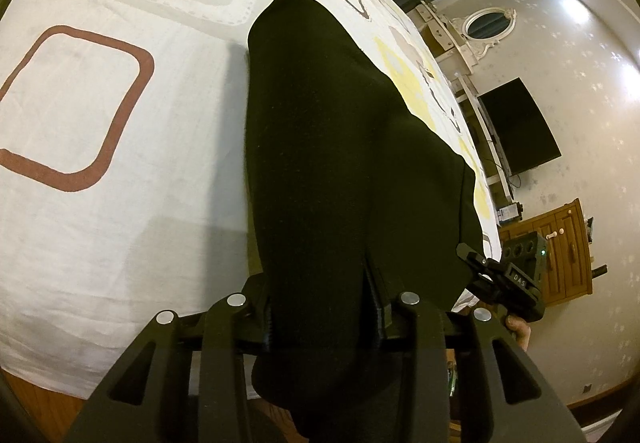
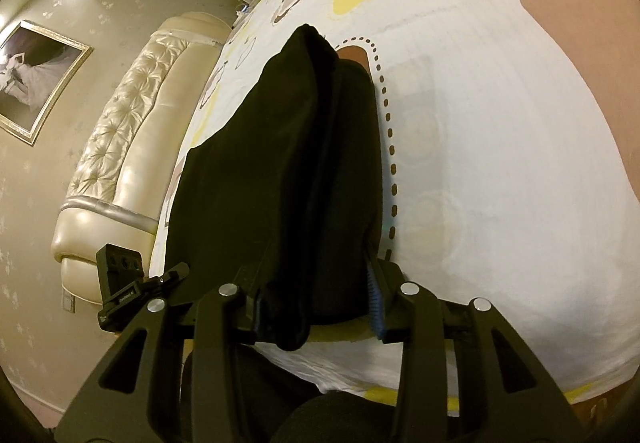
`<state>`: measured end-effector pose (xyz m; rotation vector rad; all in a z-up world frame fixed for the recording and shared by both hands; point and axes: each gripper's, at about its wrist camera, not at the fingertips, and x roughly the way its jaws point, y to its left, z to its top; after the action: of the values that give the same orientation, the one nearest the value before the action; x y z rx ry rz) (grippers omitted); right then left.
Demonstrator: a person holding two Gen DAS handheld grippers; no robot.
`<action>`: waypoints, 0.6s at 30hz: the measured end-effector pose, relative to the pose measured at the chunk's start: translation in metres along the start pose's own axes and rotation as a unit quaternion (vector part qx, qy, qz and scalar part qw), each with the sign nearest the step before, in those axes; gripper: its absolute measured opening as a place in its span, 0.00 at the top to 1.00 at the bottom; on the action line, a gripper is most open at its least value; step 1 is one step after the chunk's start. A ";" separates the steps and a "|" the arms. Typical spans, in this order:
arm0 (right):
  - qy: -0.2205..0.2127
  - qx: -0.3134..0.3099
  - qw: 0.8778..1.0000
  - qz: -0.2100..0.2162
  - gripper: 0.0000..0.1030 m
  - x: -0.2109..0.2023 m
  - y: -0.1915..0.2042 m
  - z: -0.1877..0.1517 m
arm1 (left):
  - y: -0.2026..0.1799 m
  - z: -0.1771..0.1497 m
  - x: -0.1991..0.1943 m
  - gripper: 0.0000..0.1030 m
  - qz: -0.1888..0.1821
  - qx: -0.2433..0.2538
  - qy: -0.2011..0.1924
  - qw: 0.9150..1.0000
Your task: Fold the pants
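Note:
The black pants [image 1: 332, 163] lie stretched over the white patterned bedsheet [image 1: 120, 203], running away from me. My left gripper [image 1: 322, 315] is shut on the near edge of the pants, and cloth hangs down between and below its fingers. My right gripper [image 2: 316, 307] is shut on the other near corner of the pants [image 2: 288, 171], with cloth bunched between its blue-padded fingers [image 2: 374, 303]. The right gripper also shows in the left wrist view [image 1: 508, 279], just right of the pants, and the left gripper in the right wrist view [image 2: 132, 283].
The bed's near edge [image 1: 60, 375] runs close under both grippers. A cream tufted headboard [image 2: 132, 147] stands to the left in the right wrist view. A wooden cabinet [image 1: 560, 251], a black TV [image 1: 516, 127] and a mirror lie beyond the bed's right side.

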<state>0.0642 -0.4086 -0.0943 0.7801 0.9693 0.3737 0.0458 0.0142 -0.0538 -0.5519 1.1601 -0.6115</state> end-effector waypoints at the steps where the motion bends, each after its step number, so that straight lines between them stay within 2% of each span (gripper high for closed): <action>1: 0.000 0.001 1.000 0.000 0.62 0.000 0.000 0.001 | -0.001 0.000 0.000 0.64 0.000 -0.001 0.000 1.000; 3: 0.003 0.007 1.000 0.001 0.57 0.001 -0.002 0.000 | -0.001 0.001 -0.001 0.59 -0.001 0.001 0.001 1.000; 5: 0.004 0.019 1.000 0.010 0.54 0.000 -0.007 0.000 | -0.001 0.002 -0.002 0.44 0.010 0.002 -0.003 1.000; 7: 0.007 0.025 0.999 0.019 0.50 -0.001 -0.008 0.001 | -0.001 0.002 -0.004 0.41 0.001 0.003 -0.007 1.000; 10: 0.018 0.021 0.999 0.021 0.43 -0.004 -0.007 0.001 | -0.001 0.002 -0.010 0.26 -0.010 0.001 -0.015 1.000; 13: 0.022 0.003 1.000 0.008 0.38 -0.012 -0.005 0.003 | 0.001 0.007 -0.023 0.23 -0.029 -0.003 -0.030 0.999; 15: 0.012 -0.001 1.000 0.001 0.31 -0.019 -0.005 0.009 | 0.003 0.014 -0.030 0.20 -0.042 -0.008 -0.039 0.998; 18: -0.002 0.013 1.000 0.006 0.30 -0.021 -0.011 0.023 | 0.010 0.027 -0.029 0.20 -0.047 -0.014 -0.043 0.998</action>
<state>0.0717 -0.4385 -0.0829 0.8094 0.9671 0.3702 0.0653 0.0443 -0.0328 -0.6527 1.0682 -0.6464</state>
